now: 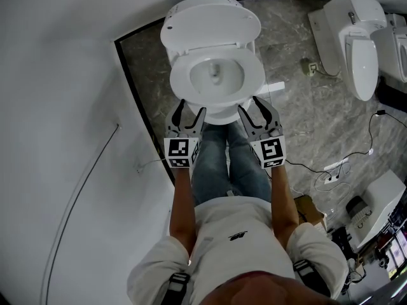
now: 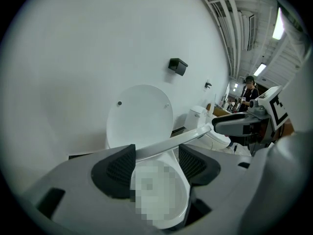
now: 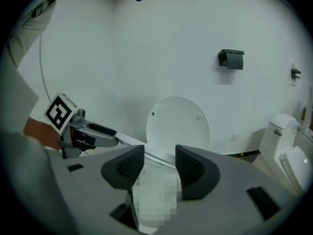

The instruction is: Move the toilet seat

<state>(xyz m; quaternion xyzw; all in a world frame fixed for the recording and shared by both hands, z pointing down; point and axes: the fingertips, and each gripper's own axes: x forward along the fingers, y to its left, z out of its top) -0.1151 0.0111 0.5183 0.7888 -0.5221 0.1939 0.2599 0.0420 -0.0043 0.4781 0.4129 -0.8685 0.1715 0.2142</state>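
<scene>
L gripper (image 1: 191, 108) and R gripper (image 1: 251, 105) both have jaws spread, nothing squeezed btwn pads. Head view: they sit at approx 7 and 5 o'clock of the toilet seat (image 1: 180, 80), tips at its front edge. Lid (image 1: 210, 23) is up at 12 o'clock against the wall (image 1: 63, 75), and the seat rings the bowl (image 1: 217, 75). L gripper view shows the front rim (image 2: 166, 145) as a thin white bar crossing the jaw gap and running toward the R gripper. It looks lifted a bit off the bowl, but can't tell if it rests on the tips or just lies past them. R gripper view: same bar crosses its gap, no squeeze visible. Handling, my est.: moulded plastic, stiff, light, glossy so slick on pads. It swings only about the hinge at 12 o'clock. Best hold = front rim near 6 o'clock, far from hinge, one pad over and one under, or hook from below. Jaws open sideways now, so a pinch needs a wrist roll. Keep both sides even or the ring twists; if it slips it slams.
</scene>
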